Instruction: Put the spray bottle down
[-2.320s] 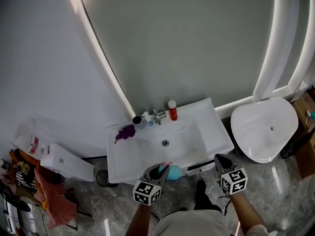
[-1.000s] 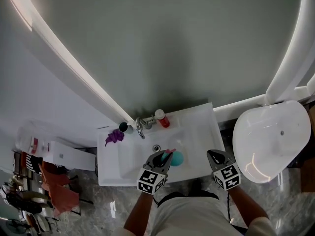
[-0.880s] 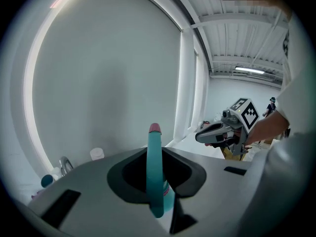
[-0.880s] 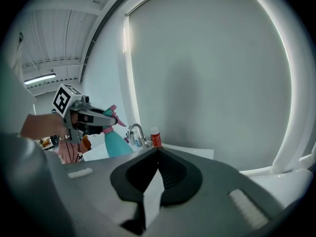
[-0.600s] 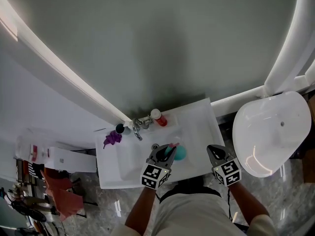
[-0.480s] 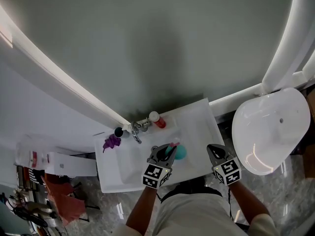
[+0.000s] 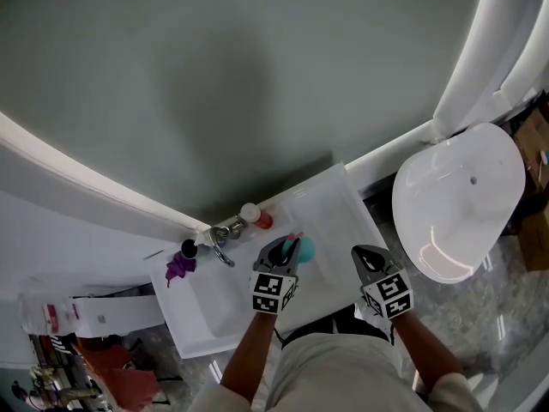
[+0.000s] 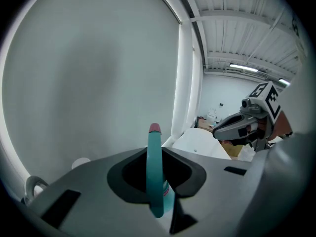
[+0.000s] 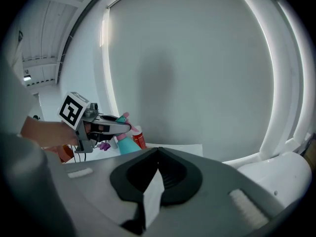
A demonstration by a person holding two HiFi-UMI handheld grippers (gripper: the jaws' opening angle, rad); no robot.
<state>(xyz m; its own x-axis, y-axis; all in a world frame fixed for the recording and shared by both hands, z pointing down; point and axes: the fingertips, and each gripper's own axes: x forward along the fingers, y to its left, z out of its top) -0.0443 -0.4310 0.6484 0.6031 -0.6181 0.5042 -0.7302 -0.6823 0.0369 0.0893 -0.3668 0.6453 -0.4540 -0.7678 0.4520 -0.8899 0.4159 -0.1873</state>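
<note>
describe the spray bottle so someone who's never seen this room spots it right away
Look at the white washbasin under the big mirror. Right of the tap, the spray bottle is pinched in the left hand-held gripper over the basin. It is teal with a pink nozzle tip, unlike the red, white-capped bottle beside the tap.

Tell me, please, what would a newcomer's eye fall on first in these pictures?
The teal spray bottle stands out most, clamped in the jaws of the left gripper over the white sink. Behind it a red bottle stands beside the tap. A large rounded white fixture fills the right side.
</note>
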